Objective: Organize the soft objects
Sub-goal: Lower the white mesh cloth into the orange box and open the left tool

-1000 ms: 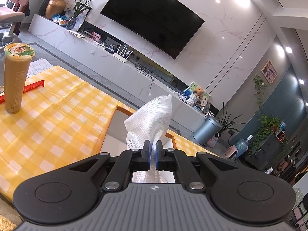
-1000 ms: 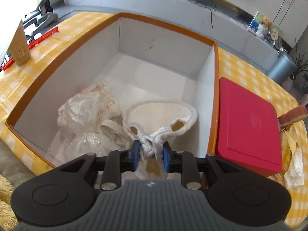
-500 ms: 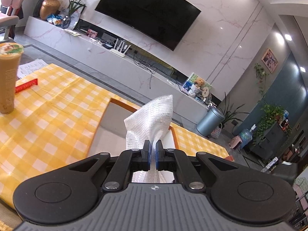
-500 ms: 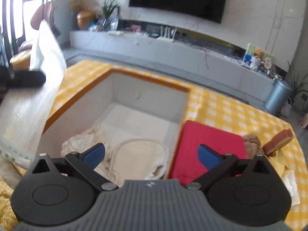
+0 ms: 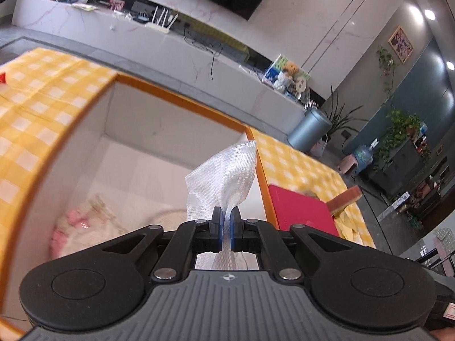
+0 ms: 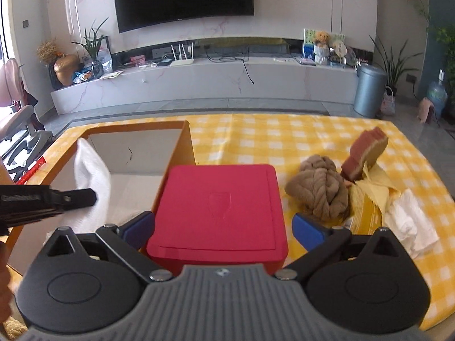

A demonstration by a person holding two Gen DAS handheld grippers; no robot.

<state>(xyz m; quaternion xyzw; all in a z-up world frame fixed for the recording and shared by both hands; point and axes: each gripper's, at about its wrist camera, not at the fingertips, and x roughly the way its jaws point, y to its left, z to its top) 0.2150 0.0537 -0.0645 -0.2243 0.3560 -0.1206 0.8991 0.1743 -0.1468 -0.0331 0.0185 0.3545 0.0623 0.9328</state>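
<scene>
Covering the table, a yellow-and-white checked cloth runs out of view at the near edge. On it, toward the left edge, stands an orange-rimmed white box; blurred pale and pink soft things lie on its floor, hard to make out. A flat red lid touches the box's right wall. The left gripper is clamped on a white mesh cloth above the box. The right gripper has just been opening, nothing between its jaws, over the lid; a brown knitted bundle sits beside it, apart.
</scene>
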